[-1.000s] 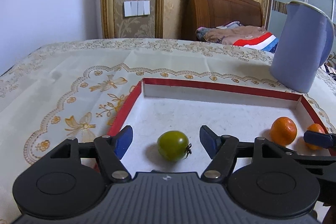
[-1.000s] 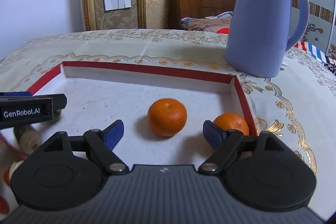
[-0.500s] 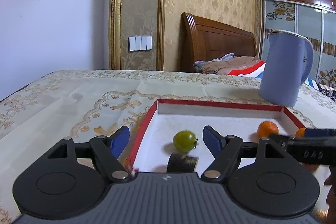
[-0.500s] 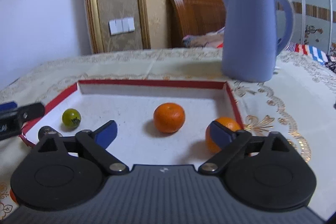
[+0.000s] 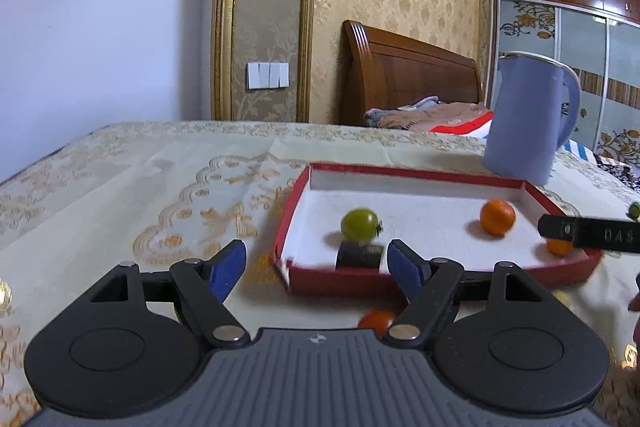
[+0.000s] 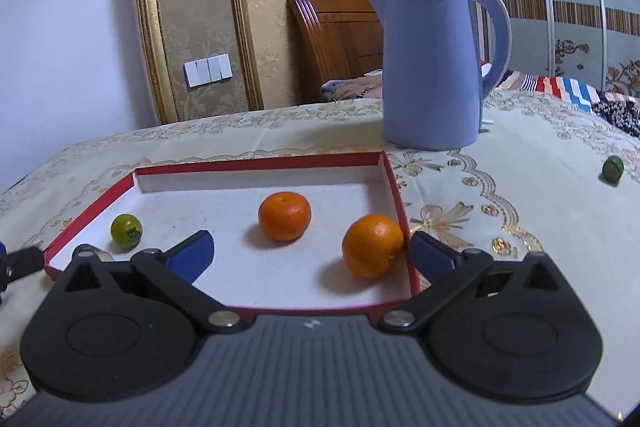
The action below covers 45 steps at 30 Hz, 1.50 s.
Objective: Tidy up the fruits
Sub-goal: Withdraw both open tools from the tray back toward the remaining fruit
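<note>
A red-rimmed white tray [image 5: 294, 201] [image 6: 394, 183] lies on the table. In it lie a green tomato [image 5: 360, 224] [image 6: 126, 230], one orange [image 5: 497, 216] [image 6: 284, 215] and a second orange [image 6: 373, 245] [image 5: 559, 247] by the right wall. A dark cylinder [image 5: 359, 255] rests at the tray's near wall. My left gripper [image 5: 316, 271] is open and empty, in front of the tray's near left corner. My right gripper [image 6: 310, 253] is open and empty, over the tray's near edge. A small red fruit [image 5: 377, 321] lies on the cloth below the left gripper. Another green fruit [image 6: 613, 168] lies far right on the cloth.
A blue kettle [image 6: 434, 63] [image 5: 528, 119] stands behind the tray's right end. The table wears a cream cloth with gold embroidery [image 5: 120, 187]. A wooden headboard [image 5: 408, 75] and bedding are beyond the table.
Both grippers have pulled back and up from the tray, open throughout. The tomato and oranges stay in the tray. The red fruit and the far green fruit have come into view.
</note>
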Each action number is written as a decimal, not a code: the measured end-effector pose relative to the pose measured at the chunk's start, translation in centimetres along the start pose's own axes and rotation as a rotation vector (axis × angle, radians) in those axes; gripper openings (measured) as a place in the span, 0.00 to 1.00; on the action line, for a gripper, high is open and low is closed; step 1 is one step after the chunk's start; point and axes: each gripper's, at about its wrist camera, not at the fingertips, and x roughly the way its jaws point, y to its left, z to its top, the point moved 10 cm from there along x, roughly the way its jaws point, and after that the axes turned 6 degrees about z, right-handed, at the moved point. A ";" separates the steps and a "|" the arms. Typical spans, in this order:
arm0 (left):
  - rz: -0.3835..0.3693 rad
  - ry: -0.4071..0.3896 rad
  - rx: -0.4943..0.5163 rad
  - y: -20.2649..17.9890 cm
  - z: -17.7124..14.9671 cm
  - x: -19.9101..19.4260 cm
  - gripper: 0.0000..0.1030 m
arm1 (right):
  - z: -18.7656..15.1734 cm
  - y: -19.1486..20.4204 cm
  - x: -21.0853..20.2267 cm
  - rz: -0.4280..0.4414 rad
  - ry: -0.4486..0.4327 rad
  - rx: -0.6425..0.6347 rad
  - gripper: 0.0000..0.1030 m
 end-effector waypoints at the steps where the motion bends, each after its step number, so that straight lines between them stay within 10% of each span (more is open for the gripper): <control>1: -0.012 0.013 -0.003 0.2 -0.7 -0.2 0.83 | -0.2 -0.1 -0.1 0.002 0.002 0.008 1.00; 9: -0.077 0.092 -0.219 3.2 -1.8 -0.3 0.84 | -0.6 -0.8 -0.3 -0.004 0.010 0.047 1.00; 25: 0.022 0.167 0.155 -1.7 -4.9 -2.0 0.84 | -0.8 -1.0 -0.2 -0.004 0.024 0.054 1.00; 45: 0.021 0.239 0.112 -1.2 -5.6 -0.7 0.89 | -2.6 -2.3 -4.3 0.003 0.035 -0.041 0.98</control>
